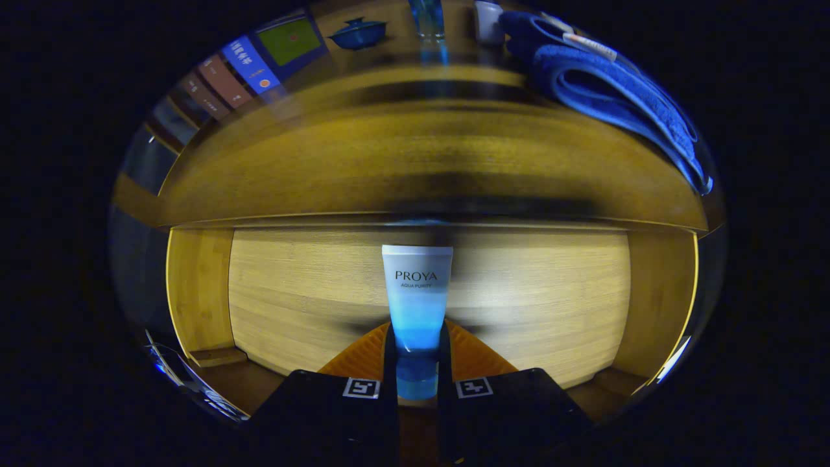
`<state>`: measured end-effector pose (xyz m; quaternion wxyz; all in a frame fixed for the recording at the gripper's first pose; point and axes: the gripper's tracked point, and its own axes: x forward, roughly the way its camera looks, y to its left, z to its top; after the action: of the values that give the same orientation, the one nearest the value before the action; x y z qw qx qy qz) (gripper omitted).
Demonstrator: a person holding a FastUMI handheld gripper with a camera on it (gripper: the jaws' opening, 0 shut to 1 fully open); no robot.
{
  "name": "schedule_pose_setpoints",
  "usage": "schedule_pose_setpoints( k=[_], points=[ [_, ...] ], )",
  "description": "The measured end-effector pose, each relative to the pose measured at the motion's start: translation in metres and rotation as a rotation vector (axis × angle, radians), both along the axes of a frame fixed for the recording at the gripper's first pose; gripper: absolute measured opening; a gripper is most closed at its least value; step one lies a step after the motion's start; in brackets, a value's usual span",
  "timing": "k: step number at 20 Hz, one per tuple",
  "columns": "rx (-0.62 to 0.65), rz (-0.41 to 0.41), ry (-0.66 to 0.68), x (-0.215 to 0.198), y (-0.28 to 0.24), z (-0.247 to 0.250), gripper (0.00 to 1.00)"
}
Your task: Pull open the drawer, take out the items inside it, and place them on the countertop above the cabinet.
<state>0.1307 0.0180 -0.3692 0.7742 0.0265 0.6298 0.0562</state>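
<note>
Tube (pixel 417 305) stands clamped at its lower end between both fingers of the gripper (pixel 417 373), over the open drawer (pixel 519 292). Worktop (pixel 402 162) edge just above the tube: lifting straight could knock it loose. Low grip, may pivot.

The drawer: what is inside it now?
The open drawer shows a bare wooden floor. A blue tube is held between the tongs, which press on both its sides. The tube and tongs hide the floor under them.
</note>
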Motion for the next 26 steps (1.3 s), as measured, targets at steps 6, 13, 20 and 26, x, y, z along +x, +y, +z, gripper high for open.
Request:
schedule_pose_setpoints(
  k=[6,13,20,26],
  points=[
    [0.115,0.046,-0.107,-0.002,0.019,0.037,0.28],
    [0.112,0.094,-0.205,0.044,0.031,0.102,0.28],
    [0.037,0.029,-0.225,0.14,0.021,0.099,0.27],
    [0.017,-0.018,-0.154,0.171,0.015,0.064,0.28]
  ],
)
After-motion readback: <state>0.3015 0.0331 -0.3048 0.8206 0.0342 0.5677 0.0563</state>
